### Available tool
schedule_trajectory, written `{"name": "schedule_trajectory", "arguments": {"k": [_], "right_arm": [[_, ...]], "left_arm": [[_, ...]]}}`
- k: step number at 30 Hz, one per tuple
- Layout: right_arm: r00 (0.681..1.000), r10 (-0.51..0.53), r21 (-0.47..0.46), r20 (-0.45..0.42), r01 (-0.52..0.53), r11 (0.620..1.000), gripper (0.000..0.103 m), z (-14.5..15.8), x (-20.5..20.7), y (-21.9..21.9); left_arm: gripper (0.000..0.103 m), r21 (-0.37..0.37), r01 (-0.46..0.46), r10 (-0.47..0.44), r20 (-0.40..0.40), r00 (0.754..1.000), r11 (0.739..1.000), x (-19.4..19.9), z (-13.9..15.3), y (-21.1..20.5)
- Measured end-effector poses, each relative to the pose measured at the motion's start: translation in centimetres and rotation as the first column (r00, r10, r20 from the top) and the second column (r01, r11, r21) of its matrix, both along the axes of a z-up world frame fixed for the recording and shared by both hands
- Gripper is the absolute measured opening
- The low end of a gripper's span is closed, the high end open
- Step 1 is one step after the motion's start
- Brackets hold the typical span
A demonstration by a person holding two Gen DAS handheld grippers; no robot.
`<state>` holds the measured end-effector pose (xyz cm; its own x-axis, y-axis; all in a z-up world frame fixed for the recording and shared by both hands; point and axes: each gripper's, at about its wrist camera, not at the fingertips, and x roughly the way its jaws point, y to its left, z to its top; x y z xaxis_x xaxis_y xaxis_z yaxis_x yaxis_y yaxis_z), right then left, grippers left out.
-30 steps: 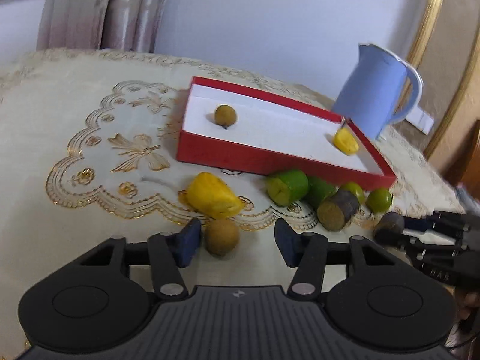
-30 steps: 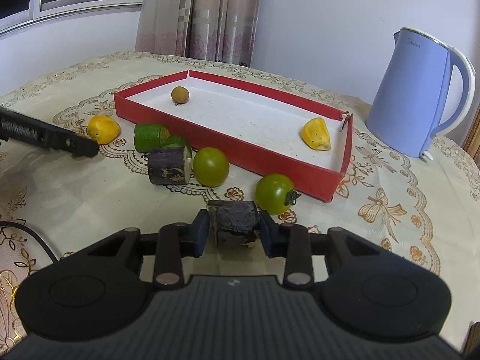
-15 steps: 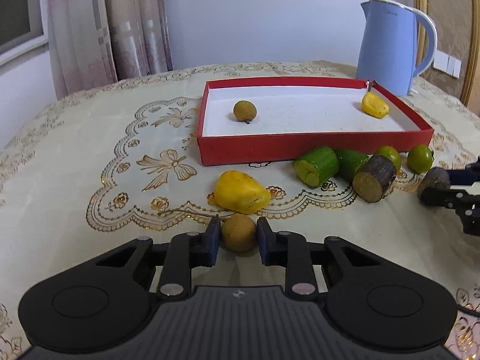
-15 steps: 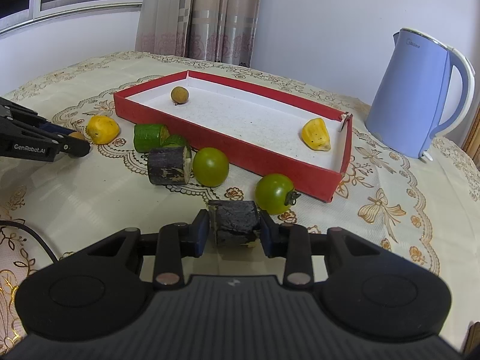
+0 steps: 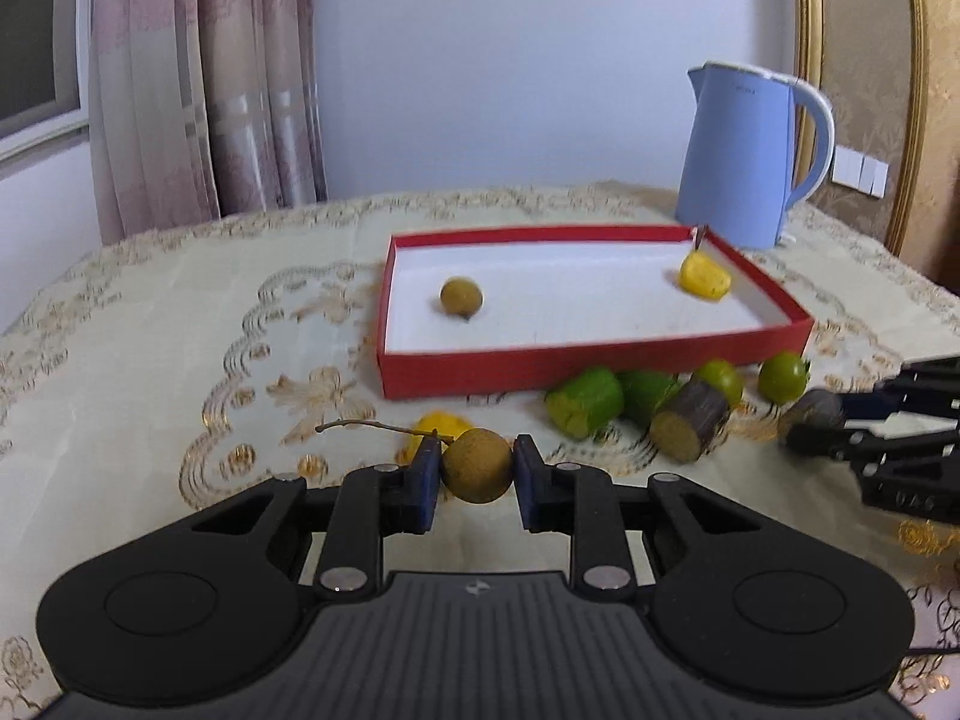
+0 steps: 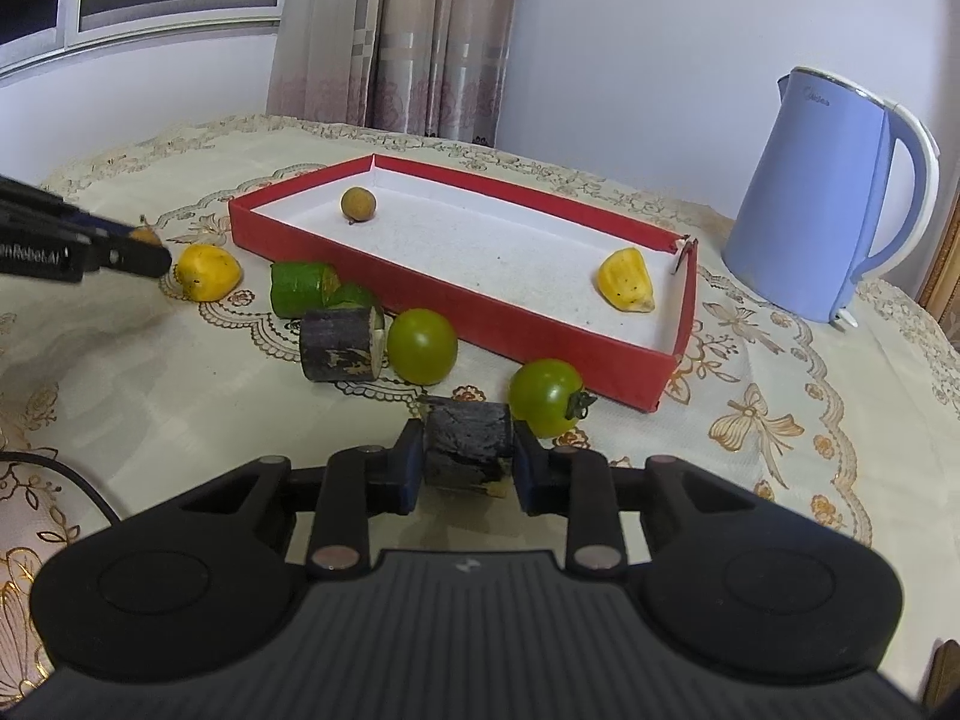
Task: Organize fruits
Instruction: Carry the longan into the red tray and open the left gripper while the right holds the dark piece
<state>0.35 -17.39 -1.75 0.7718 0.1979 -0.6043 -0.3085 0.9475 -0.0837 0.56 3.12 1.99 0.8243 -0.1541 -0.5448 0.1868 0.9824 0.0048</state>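
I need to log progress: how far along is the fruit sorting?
Done: one longan and one yellow piece lie in the red box. In hand: left gripper clamps a longan, right gripper a dark chunk. Left: six pieces on the tablecloth.

Red box (image 6: 480,312) already has one brown longan (image 6: 358,203) at its left end and a yellow piece (image 6: 626,281) in the right corner; green tomatoes (image 6: 422,346), green chunks (image 6: 297,288) and dark stubs (image 6: 336,345) sit along its front wall.

pale wall (image 5: 510,60), pink curtains (image 5: 204,90)
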Motion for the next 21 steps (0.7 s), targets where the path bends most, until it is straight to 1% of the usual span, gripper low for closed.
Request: {"name": "schedule_trajectory", "arguments": {"k": [5, 8, 16, 21], "right_arm": [[1.0, -0.004, 0.012, 0.001, 0.004, 1.0, 0.028, -0.2, -0.1, 0.0], [1.0, -0.007, 0.016, 0.008, 0.007, 1.0, 0.028, -0.1, -0.2, -0.1], [1.0, -0.017, 0.031, 0.009, 0.017, 0.999, 0.028, -0.2, -0.3, -0.2], [1.0, -0.018, 0.039, 0.007, 0.018, 0.999, 0.028, -0.3, -0.3, -0.3]], "left_arm": [[0.025, 0.003, 0.01, -0.01, 0.022, 1.0, 1.0, 0.7, 1.0, -0.8], [0.025, 0.01, 0.019, -0.019, 0.032, 0.999, 1.0, 2.0, 1.6, -1.6], [0.025, 0.056, 0.028, -0.03, 0.038, 0.999, 0.998, 8.2, 3.1, -4.1], [0.025, 0.051, 0.055, -0.054, -0.018, 0.998, 0.997, 13.1, 2.9, -6.1]]}}
